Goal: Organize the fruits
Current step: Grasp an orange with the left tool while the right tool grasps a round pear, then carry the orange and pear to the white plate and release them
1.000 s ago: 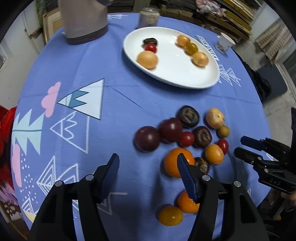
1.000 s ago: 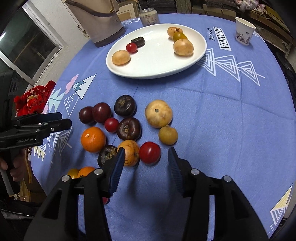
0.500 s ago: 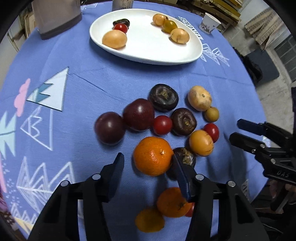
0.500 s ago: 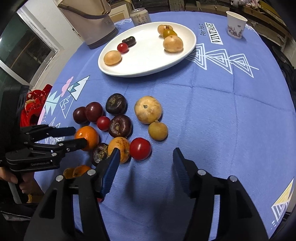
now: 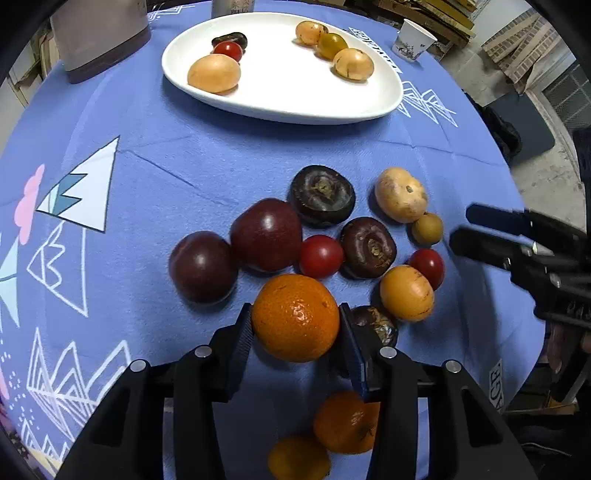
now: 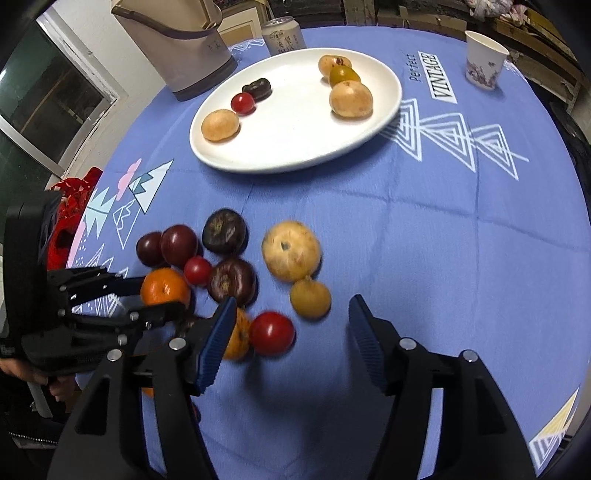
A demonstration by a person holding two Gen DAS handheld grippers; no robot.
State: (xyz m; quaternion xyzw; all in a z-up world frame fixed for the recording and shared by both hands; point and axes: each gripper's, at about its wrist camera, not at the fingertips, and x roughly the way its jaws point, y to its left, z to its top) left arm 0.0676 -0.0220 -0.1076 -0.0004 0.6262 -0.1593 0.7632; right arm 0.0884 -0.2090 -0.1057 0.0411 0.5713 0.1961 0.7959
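The left gripper [image 5: 295,325] has just been closing, and its two blue-padded jaws now sit against either side of a large orange [image 5: 295,317] that rests on the blue tablecloth [image 5: 184,155]. The pads touch the fruit's flanks, so it is clasped. The right gripper [image 6: 290,325] has just been opening; its jaws stand apart above the cloth, gripping nothing, with a red tomato [image 6: 272,333] and a small tan fruit [image 6: 309,298] lying in the gap ahead of them, untouched.

Loose fruit is clustered on the cloth near both grippers: two dark red plums [image 5: 266,234] side by side, two dark brown fruits [image 5: 322,194], a small red tomato [image 5: 320,256] between them, a pale yellow fruit [image 5: 400,194], and a yellow-orange fruit [image 5: 406,292] just right of the clasped orange. Two more small oranges [image 5: 345,422] lie closer to the camera, under the left gripper.

Farther back sits a white oval plate [image 5: 288,96] holding six fruits in two groups: a tan one, a red tomato and a dark one on the left; three yellowish ones on the right. Behind the plate stand a beige bag [image 6: 177,44], a drinks can [image 6: 282,35] and a paper cup [image 6: 484,59].
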